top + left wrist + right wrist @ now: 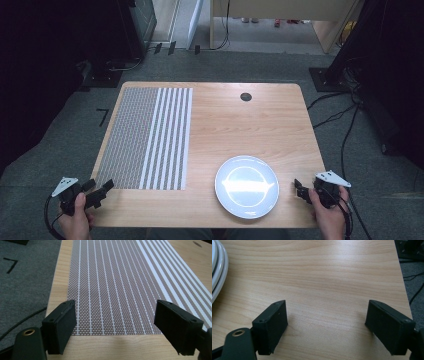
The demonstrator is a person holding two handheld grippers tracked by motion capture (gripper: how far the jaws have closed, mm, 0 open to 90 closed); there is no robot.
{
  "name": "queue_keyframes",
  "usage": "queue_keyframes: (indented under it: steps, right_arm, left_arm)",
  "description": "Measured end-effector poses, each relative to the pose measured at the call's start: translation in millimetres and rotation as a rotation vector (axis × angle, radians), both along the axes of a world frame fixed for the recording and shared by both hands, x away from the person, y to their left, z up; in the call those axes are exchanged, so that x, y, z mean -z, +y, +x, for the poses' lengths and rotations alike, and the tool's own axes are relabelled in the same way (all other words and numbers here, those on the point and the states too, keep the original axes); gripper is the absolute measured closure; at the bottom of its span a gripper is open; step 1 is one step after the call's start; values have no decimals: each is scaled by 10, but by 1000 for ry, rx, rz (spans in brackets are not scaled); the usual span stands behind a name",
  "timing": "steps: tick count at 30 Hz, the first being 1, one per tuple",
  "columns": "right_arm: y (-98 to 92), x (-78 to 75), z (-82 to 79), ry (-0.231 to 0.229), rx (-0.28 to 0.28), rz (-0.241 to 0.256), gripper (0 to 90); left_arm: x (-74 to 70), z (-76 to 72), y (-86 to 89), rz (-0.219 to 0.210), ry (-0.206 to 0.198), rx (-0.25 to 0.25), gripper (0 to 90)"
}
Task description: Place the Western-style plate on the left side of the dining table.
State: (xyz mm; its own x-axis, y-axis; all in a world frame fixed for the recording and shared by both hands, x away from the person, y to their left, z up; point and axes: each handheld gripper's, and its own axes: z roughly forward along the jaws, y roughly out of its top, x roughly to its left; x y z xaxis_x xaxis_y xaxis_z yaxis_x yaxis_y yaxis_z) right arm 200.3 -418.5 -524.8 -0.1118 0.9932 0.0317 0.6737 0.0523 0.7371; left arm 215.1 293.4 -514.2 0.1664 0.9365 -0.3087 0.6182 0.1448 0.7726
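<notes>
Hovering at the table's near edge, you are holding both grippers spread and empty: left gripper facing the limp, light placemat, best pinched at its near edge; right gripper beside the glossy, breakable plate.

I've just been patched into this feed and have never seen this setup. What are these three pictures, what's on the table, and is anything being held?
A person holds a hand-operated claw in each hand. The high view looks down on the wooden table: left claw at the near-left corner, right claw at the near-right edge. The other two views come from cameras riding on each claw. The left claw faces a striped woven placemat; the right claw faces bare wood, beside a white plate. Both are open and hold nothing.
</notes>
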Motion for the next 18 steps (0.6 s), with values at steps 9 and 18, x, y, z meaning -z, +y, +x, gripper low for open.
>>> queue_keyframes:
  steps: [9,18]
  right_arm:
    - [8,1,12,4,2,-1,160]
    - [13,2,22,4,6,-2,156]
  left_arm:
    - [-57,-27,-75,51,-21,-37,181]
    - [-140,51,-352,75,-36,10,178]
